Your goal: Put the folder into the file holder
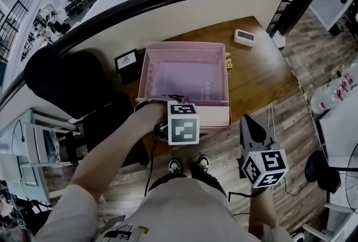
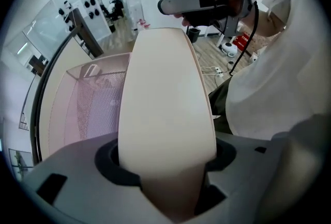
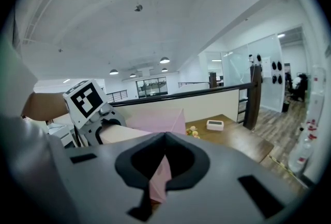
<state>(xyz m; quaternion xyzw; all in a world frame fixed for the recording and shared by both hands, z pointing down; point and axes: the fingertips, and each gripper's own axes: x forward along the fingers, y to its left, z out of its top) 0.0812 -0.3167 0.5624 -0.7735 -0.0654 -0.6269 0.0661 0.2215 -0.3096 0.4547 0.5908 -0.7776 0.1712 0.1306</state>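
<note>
A pink mesh file holder (image 1: 184, 45) stands on a wooden table (image 1: 263, 81). A thick cream folder (image 1: 212, 117) lies along the holder's near edge, at the table's front. My left gripper (image 1: 178, 102) is shut on the folder's left end, under its marker cube. In the left gripper view the folder (image 2: 165, 104) fills the gap between the jaws of the left gripper (image 2: 166, 158), with the file holder (image 2: 93, 99) behind to the left. My right gripper (image 1: 250, 123) hangs shut and holds nothing, off the table's front to the right of the folder. The right gripper view shows the right gripper (image 3: 165, 137), with the file holder (image 3: 155, 120) and folder (image 3: 121, 134) beyond.
A small white device (image 1: 244, 37) lies at the table's back right. A black framed sign (image 1: 126, 60) stands left of the holder and small yellow figures (image 1: 228, 62) sit at its right side. A black chair (image 1: 61, 79) is at the left. Bottles (image 1: 335, 93) stand far right.
</note>
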